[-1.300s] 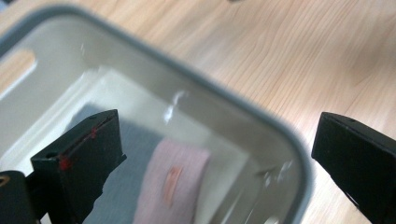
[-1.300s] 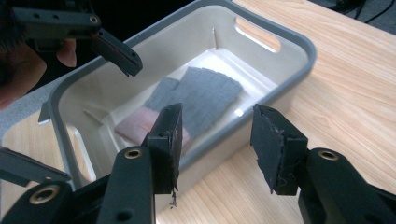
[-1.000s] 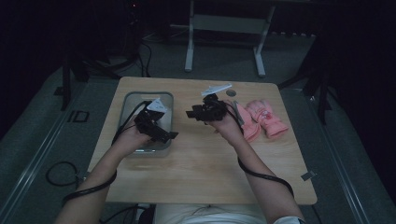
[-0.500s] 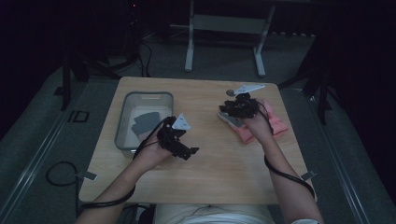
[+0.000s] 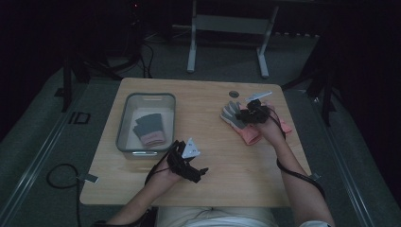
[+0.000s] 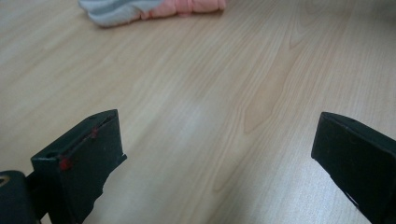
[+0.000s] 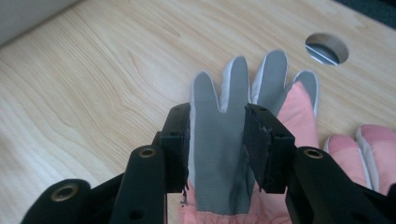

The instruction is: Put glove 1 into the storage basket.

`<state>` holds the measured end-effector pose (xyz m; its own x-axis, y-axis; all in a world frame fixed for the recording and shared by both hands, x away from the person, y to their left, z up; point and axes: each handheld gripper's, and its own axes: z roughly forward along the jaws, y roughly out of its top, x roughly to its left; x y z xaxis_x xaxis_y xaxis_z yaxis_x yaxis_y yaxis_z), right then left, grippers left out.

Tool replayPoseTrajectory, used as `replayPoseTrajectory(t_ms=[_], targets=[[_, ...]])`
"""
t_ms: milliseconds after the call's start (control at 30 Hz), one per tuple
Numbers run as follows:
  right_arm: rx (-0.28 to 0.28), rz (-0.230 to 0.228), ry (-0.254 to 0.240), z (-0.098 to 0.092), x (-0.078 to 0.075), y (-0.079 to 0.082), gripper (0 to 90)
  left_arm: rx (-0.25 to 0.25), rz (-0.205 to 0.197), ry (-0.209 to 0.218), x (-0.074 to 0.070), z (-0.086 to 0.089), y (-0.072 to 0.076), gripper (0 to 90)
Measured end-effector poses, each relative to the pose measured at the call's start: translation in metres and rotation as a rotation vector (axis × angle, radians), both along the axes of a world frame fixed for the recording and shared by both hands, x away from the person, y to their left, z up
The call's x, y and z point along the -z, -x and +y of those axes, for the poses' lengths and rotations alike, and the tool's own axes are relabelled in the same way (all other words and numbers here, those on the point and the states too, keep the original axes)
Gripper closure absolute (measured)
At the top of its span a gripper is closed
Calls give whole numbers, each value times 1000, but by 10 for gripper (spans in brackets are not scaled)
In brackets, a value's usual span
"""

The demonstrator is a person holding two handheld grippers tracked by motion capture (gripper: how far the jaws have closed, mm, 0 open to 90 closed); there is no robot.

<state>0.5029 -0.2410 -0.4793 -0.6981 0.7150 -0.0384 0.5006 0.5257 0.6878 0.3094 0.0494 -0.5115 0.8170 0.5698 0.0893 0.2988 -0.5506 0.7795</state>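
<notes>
The right gripper (image 7: 217,147) clamps the grey palm of a pink padded glove (image 7: 233,154) lying at the right of the pale wooden table (image 5: 213,165), gripped mid-palm, probably so it lifts whole. Its jaws have just been closing onto it. The left gripper (image 5: 191,171) hovers near the front edge, jaws wide and empty. A grey plastic bin (image 5: 127,123) already holds another glove.

Grey bin (image 5: 169,124) holding a dark glove (image 5: 148,130), round table hole (image 7: 327,48), metal stand (image 5: 229,24)
</notes>
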Motion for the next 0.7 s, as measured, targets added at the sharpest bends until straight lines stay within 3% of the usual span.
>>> replayPoseTrajectory(t_ms=[67, 100, 167, 300, 433, 700], targets=[[-2, 7, 2, 0, 3, -2, 614, -15, -10, 0, 5, -1, 3, 17], [-2, 14, 8, 0, 7, -3, 616, -16, -8, -4, 14, -2, 8, 17], [5, 40, 38, 0, 17, -8, 636, -17, 2, -12, 20, -4, 11, 17], [23, 50, 98, -1, 29, -12, 647, -22, 24, -14, 30, -3, 15, 17], [28, 56, 117, -1, 38, -14, 654, -46, 31, 13, 37, 1, 22, 17], [42, 97, 107, 1, 47, -14, 791, -49, 3, -13, 40, 5, 30, 29]])
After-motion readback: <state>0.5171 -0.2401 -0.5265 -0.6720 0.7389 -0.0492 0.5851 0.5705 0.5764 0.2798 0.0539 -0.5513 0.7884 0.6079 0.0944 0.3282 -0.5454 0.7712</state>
